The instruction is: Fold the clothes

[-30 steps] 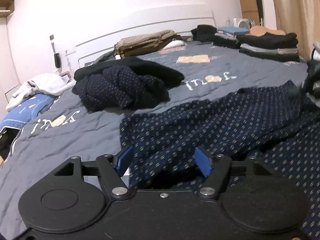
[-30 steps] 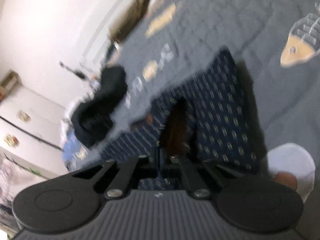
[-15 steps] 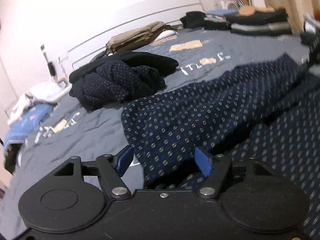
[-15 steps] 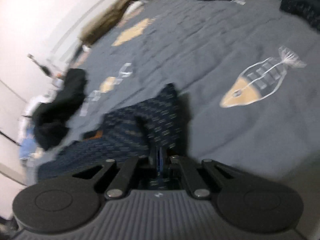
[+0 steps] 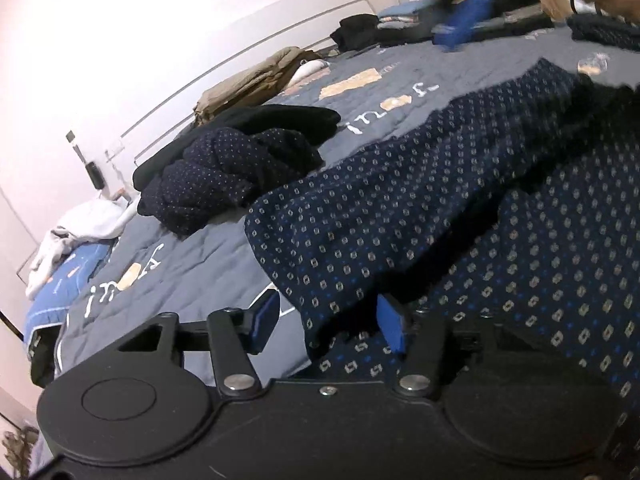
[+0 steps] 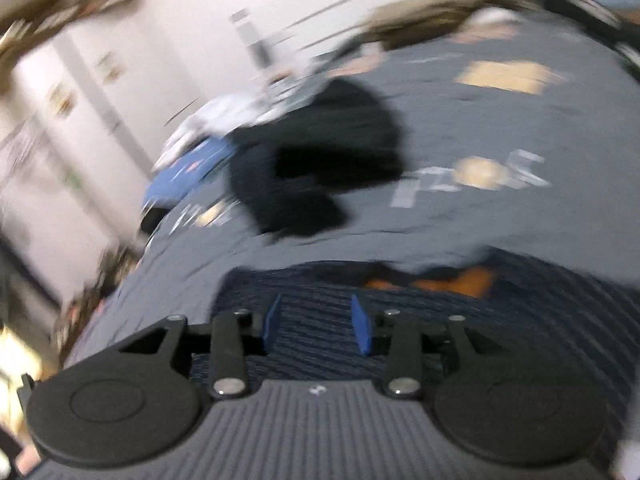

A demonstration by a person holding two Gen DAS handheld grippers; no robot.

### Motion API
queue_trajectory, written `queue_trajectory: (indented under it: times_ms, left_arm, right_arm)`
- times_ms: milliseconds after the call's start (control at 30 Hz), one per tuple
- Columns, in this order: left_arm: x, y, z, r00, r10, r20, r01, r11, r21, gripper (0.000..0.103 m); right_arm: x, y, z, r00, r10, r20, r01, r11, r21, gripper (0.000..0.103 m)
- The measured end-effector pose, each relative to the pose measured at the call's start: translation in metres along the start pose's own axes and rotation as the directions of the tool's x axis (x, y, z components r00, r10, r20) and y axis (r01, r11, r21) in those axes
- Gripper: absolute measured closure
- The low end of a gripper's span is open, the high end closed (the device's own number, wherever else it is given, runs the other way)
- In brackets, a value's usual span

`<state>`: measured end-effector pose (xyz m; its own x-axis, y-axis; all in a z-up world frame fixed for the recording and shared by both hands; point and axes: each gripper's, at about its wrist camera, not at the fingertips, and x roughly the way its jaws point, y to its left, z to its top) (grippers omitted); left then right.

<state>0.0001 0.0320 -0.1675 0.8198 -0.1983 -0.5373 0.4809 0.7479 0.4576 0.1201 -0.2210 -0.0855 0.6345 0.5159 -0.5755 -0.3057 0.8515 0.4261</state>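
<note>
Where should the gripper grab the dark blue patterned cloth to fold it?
Probably the near corner edge of the dark blue patterned cloth, approached from the bedspread side. That folded edge sits raised above the grey quilted bedspread, between the fingers of the open left gripper.

Both wrist views skim low over the bed [image 5: 200, 264], seemingly headboard-ward.

Navy garment [image 5: 420, 216] with small beige diamond motifs and blue dots fills the right of the frame; at centre left a darker navy bundle [image 5: 228, 176] with fine pale dots; grey quilt [image 5: 192, 264] with white lettering and tan patches; blue pads [image 5: 390, 322] on the gripper fingers
</note>
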Motion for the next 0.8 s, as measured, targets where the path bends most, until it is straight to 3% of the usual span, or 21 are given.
queue_trajectory:
  times_ms: [167, 333, 500, 633, 700, 733, 767, 800]
  left_arm:
    - [0.003, 0.003, -0.004, 1.0, -0.002, 0.016, 0.002, 1.0, -0.02, 0.05]
    - [0.004, 0.004, -0.004, 1.0, -0.016, 0.026, 0.017, 1.0, -0.022, 0.05]
    - [0.011, 0.005, -0.005, 1.0, 0.004, 0.003, -0.004, 0.999, -0.047, 0.049]
    - [0.014, 0.005, -0.006, 1.0, -0.011, 0.004, 0.012, 0.999, -0.048, 0.049]
    - [0.013, 0.006, -0.006, 1.0, -0.017, 0.005, 0.017, 0.999, -0.05, 0.056]
    - [0.011, 0.006, -0.005, 1.0, -0.021, 0.007, 0.021, 0.999, -0.047, 0.075]
    - [0.009, 0.006, -0.005, 1.0, -0.024, 0.009, 0.025, 0.999, -0.045, 0.084]
    - [0.007, 0.006, -0.004, 1.0, -0.028, 0.011, 0.028, 0.999, -0.043, 0.087]
  right_arm:
    - [0.077, 0.07, 0.021, 0.996, 0.024, -0.081, -0.043, 0.971, -0.234, 0.062]
    - [0.131, 0.107, 0.038, 0.992, 0.036, -0.124, -0.078, 0.932, -0.354, 0.062]
    - [0.175, 0.117, 0.039, 0.966, 0.039, -0.254, -0.145, 0.898, -0.415, 0.061]
    - [0.196, 0.115, 0.031, 0.935, 0.029, -0.352, -0.168, 0.914, -0.37, 0.063]
    - [0.203, 0.112, 0.027, 0.917, 0.031, -0.397, -0.173, 0.929, -0.327, 0.07]
    - [0.207, 0.109, 0.026, 0.917, 0.027, -0.399, -0.157, 0.942, -0.298, 0.09]
    - [0.209, 0.104, 0.027, 0.923, 0.029, -0.385, -0.137, 0.957, -0.256, 0.102]
    - [0.21, 0.1, 0.029, 0.928, 0.03, -0.371, -0.116, 0.97, -0.213, 0.102]
